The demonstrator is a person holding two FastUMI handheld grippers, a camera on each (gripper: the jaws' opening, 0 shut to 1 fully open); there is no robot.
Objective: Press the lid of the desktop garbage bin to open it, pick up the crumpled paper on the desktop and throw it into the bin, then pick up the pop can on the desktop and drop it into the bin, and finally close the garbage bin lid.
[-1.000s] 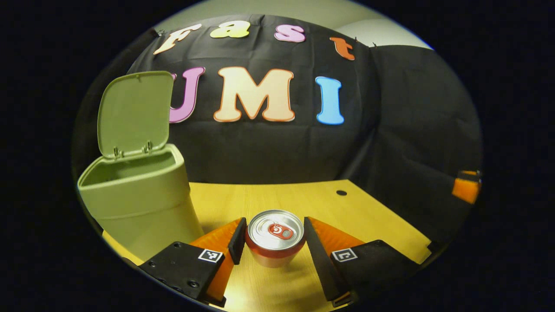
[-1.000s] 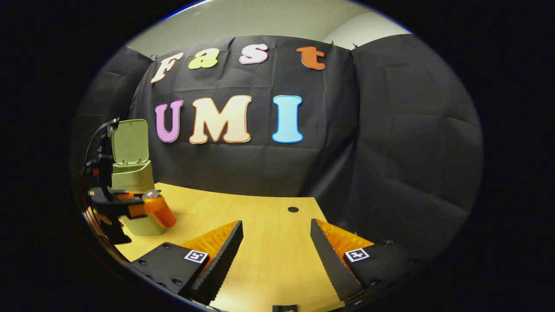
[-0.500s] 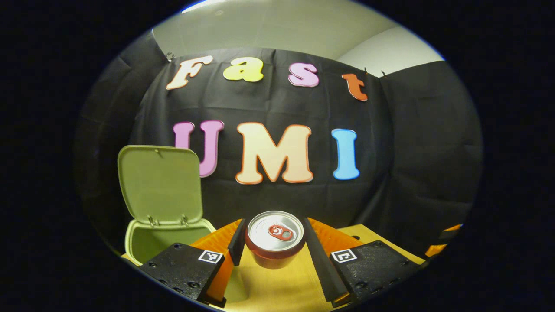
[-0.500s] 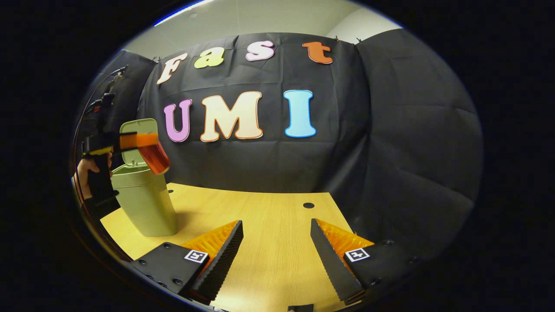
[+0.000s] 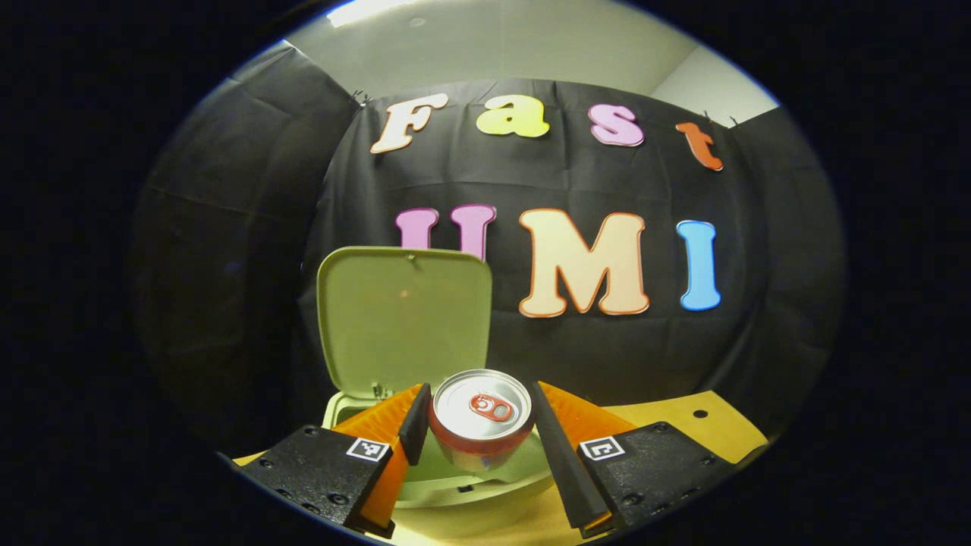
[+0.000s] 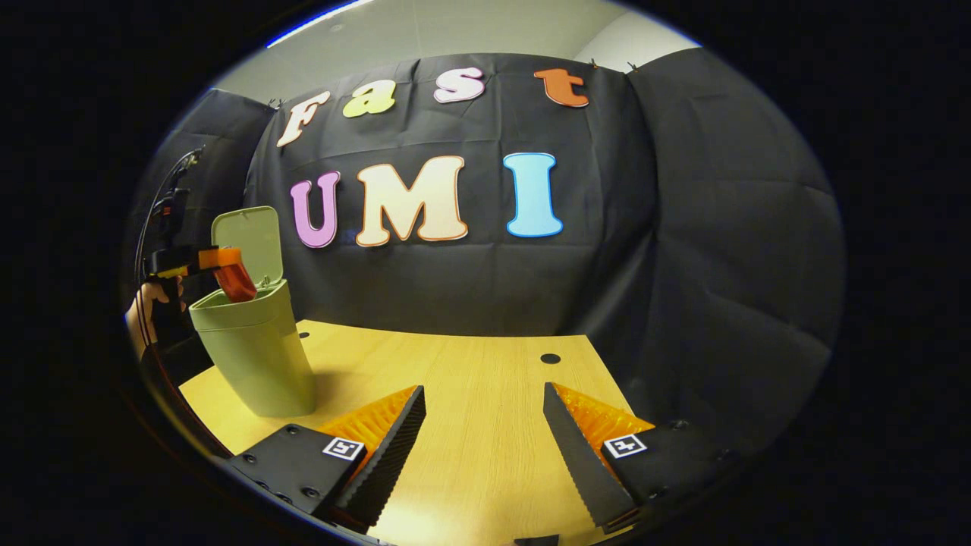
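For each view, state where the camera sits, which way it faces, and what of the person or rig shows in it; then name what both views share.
Left gripper view: rides the left gripper, held above the bin, facing its raised lid and the booth wall; its own fingers clamp the pop can.
Right gripper view: rides the right gripper, low over the table, facing the wall; own fingers apart, plus the far-off left gripper and the hand holding it.
Shared: bin, lid, pop can, table, wall.
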